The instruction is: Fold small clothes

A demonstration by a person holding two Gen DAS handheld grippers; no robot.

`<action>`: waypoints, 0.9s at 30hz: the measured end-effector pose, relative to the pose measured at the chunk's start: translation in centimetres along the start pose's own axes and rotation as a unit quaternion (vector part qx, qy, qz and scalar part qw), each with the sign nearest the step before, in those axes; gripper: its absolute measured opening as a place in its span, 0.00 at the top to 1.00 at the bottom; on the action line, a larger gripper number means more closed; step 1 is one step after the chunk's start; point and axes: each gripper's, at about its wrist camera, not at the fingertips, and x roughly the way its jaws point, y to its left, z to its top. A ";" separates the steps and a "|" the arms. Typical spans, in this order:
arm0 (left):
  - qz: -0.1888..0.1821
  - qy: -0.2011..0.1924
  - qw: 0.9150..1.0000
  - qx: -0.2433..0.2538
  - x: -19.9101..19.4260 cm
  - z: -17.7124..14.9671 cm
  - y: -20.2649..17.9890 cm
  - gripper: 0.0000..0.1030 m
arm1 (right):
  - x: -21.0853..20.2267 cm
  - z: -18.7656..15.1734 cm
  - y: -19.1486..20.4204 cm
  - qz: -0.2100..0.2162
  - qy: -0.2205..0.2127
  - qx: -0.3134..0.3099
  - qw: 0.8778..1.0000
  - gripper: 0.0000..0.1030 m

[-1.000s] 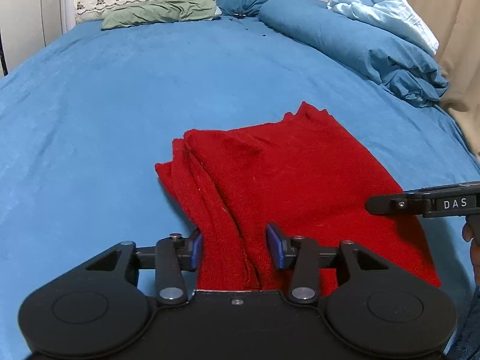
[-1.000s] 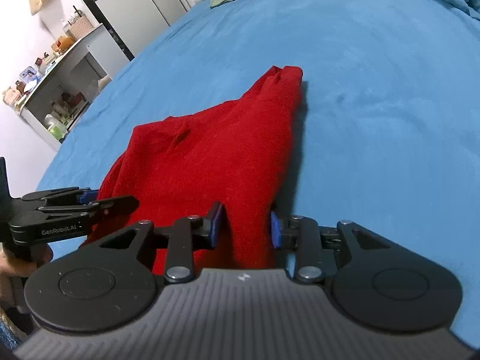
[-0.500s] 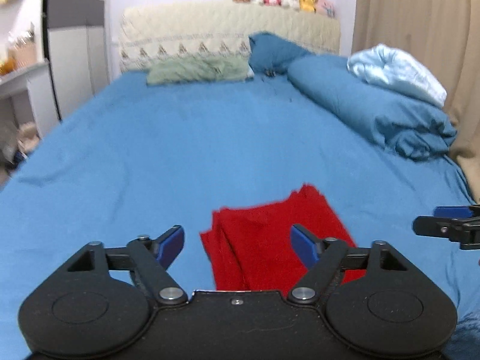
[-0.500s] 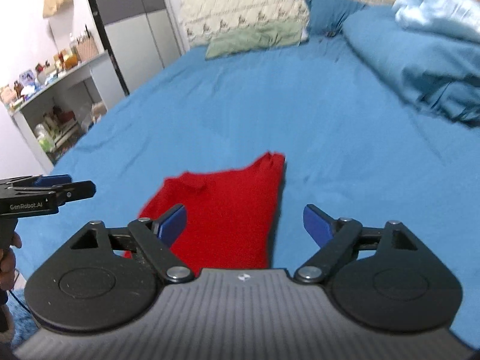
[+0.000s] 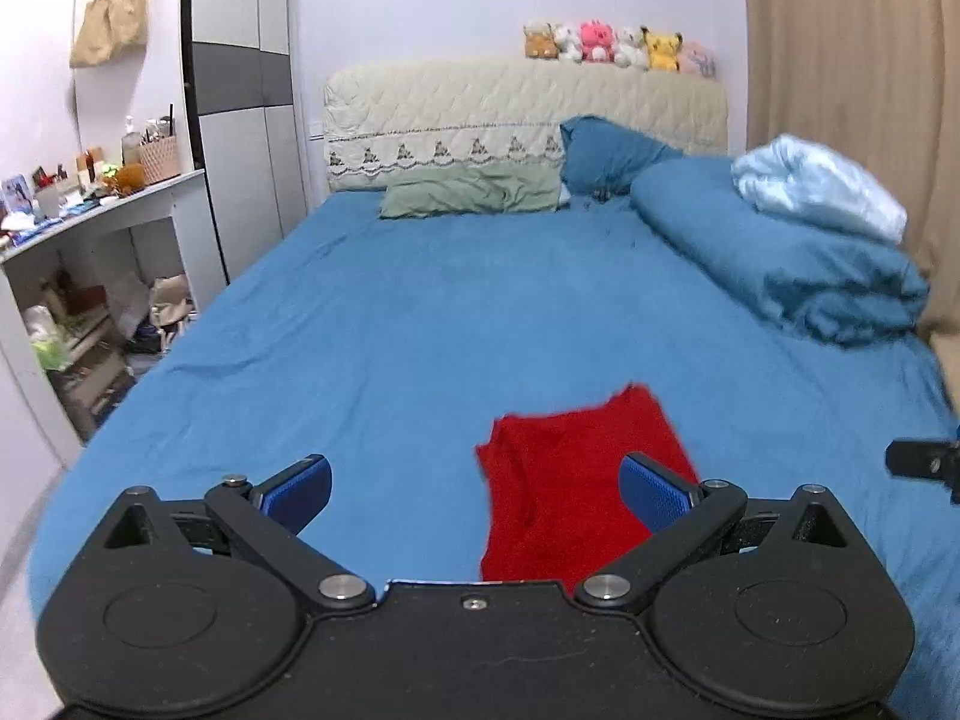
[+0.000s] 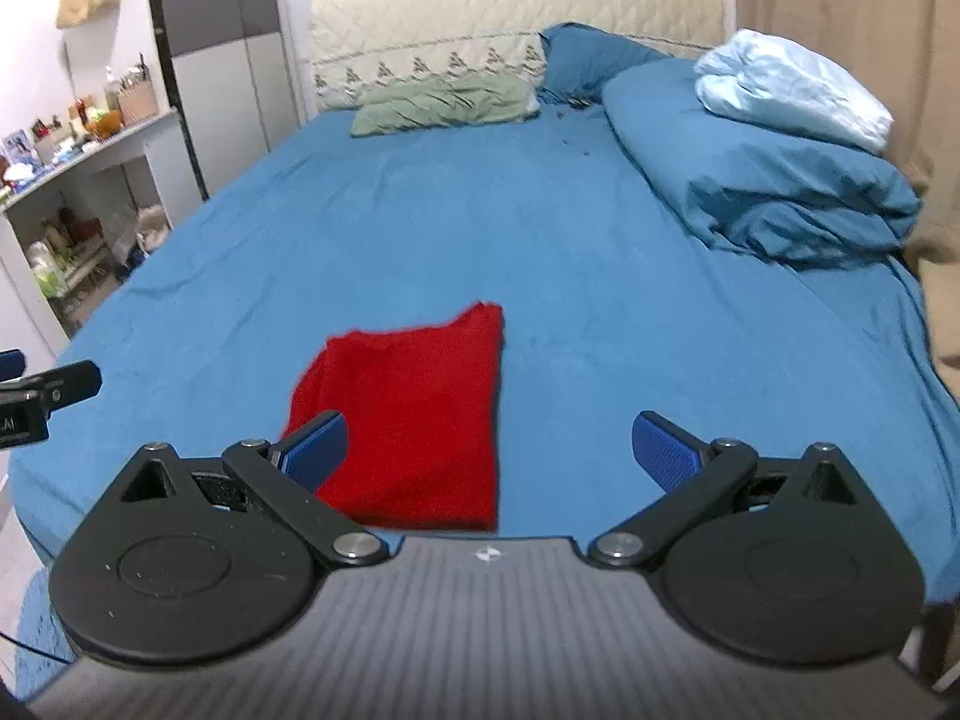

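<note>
A red knitted garment (image 5: 576, 480) lies folded into a compact rectangle on the blue bed sheet (image 5: 420, 330), near the bed's front edge. It also shows in the right wrist view (image 6: 414, 414). My left gripper (image 5: 474, 495) is open and empty, held above and behind the garment. My right gripper (image 6: 489, 450) is open and empty, also raised back from it. The tip of the right gripper shows at the right edge of the left wrist view (image 5: 924, 462). The left gripper's tip shows at the left edge of the right wrist view (image 6: 54, 387).
A rolled blue duvet (image 5: 780, 264) with a pale blue blanket (image 5: 822, 186) lies along the bed's right side. Green (image 5: 474, 192) and blue (image 5: 606, 150) pillows rest at the headboard. A cluttered shelf unit (image 5: 78, 276) stands left of the bed.
Both grippers let go of the red garment, opened wide and pulled up and back from it. The garment now lies folded on the sheet.
</note>
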 end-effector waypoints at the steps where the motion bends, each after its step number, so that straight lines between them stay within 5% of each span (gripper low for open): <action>1: 0.002 0.005 1.000 0.006 -0.4 -0.6 -0.2 0.00 | -0.5 -0.7 0.2 -0.005 0.005 -0.001 1.000 0.00; 12: -0.018 0.034 0.999 0.017 -1.3 -4.1 -1.4 0.00 | -0.4 -5.9 1.0 -0.016 0.059 0.007 0.998 0.00; 27: -0.023 0.038 0.999 -0.002 -1.3 -4.3 -1.5 0.00 | 0.3 -5.9 0.7 -0.015 0.063 -0.002 0.998 0.00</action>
